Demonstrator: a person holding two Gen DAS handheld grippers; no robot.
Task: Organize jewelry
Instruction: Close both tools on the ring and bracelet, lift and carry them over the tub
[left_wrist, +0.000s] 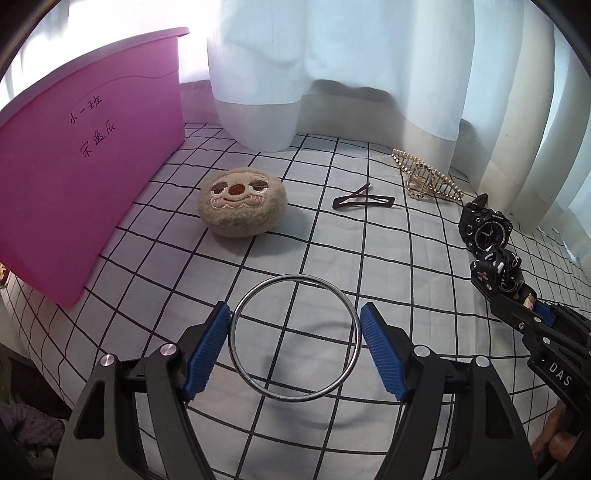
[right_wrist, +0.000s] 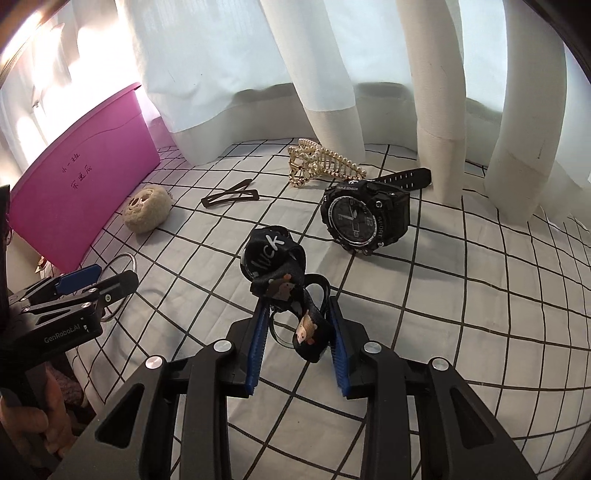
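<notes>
Silver bangle (left_wrist: 294, 338) lies on the checked sheet (left_wrist: 332, 251) between the left gripper's (left_wrist: 294, 343) 2 spread fingers, just touching the left pad. The right gripper (right_wrist: 299, 332) straddles a black printed scrunchie (right_wrist: 284, 280), fingers apart, near the black watch (right_wrist: 365, 218).
</notes>
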